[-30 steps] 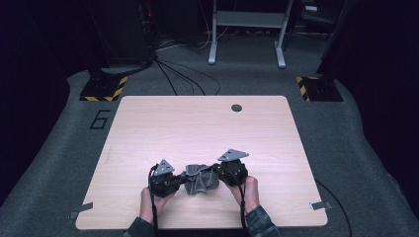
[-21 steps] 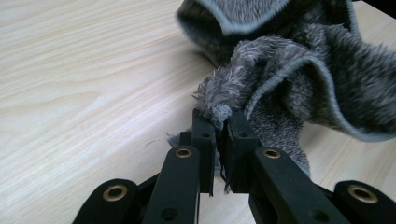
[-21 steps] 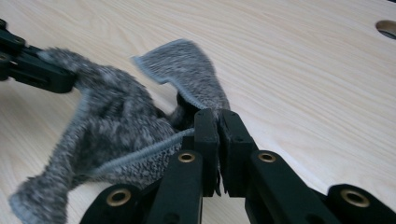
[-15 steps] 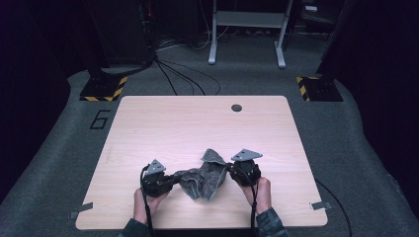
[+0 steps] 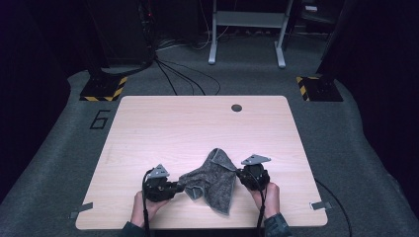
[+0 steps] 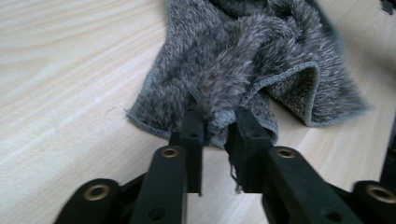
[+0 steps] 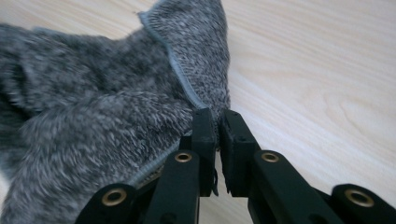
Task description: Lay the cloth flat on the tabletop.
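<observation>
A grey fuzzy cloth (image 5: 212,180) lies crumpled on the pale wooden table (image 5: 197,123) near its front edge, between my two grippers. My left gripper (image 5: 180,188) is at the cloth's left end. In the left gripper view its jaws (image 6: 218,123) have just been opening and stand a little apart, with a fold of the cloth (image 6: 243,56) loose between the tips. My right gripper (image 5: 239,177) is at the cloth's right side. In the right gripper view it (image 7: 217,119) is shut on the hemmed edge of the cloth (image 7: 93,121).
A dark round grommet (image 5: 236,107) sits near the table's far edge. Beyond the table are cables (image 5: 178,79), a grey metal stand (image 5: 247,29) and two yellow-black striped bases (image 5: 104,89). Bare tabletop stretches ahead of the cloth.
The right gripper has moved to the right, drawing the cloth out wider between the hands. The cloth now lies spread and flatter. The left gripper has stayed about where it was.
</observation>
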`<state>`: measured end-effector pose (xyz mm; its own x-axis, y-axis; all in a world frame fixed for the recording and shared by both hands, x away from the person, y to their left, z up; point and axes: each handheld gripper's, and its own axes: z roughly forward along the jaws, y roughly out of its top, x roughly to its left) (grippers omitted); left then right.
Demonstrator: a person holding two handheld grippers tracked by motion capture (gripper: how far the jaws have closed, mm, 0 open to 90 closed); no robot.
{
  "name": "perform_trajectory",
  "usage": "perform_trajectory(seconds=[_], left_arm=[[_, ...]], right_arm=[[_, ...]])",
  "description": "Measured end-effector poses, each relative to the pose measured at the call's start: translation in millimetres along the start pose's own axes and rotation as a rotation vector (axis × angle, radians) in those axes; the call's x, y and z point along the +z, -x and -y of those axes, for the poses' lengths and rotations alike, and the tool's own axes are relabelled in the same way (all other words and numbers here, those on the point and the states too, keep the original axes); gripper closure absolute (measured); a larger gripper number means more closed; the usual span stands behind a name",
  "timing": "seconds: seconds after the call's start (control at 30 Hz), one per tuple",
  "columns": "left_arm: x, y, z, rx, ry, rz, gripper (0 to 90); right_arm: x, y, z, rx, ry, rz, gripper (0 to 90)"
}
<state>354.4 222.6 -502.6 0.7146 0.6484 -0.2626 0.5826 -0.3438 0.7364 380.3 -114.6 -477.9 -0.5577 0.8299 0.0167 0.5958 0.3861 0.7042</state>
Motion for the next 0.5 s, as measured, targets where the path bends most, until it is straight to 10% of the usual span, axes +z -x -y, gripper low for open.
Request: perform_trajectory(seconds=[0.27, 0.5], left_arm=[[-19.2, -13.7, -7.9, -0.083, 0.083, 0.001, 39.1], [-0.7, -22.8, -23.7, -0.098, 0.041, -0.086, 33.6]], right_arm=[[-6.4, 13.2, 3.5, 0.031, -0.003, 0.02, 62.1], [0.5, -7.2, -24.0, -0.047, 0.029, -0.03, 52.2]])
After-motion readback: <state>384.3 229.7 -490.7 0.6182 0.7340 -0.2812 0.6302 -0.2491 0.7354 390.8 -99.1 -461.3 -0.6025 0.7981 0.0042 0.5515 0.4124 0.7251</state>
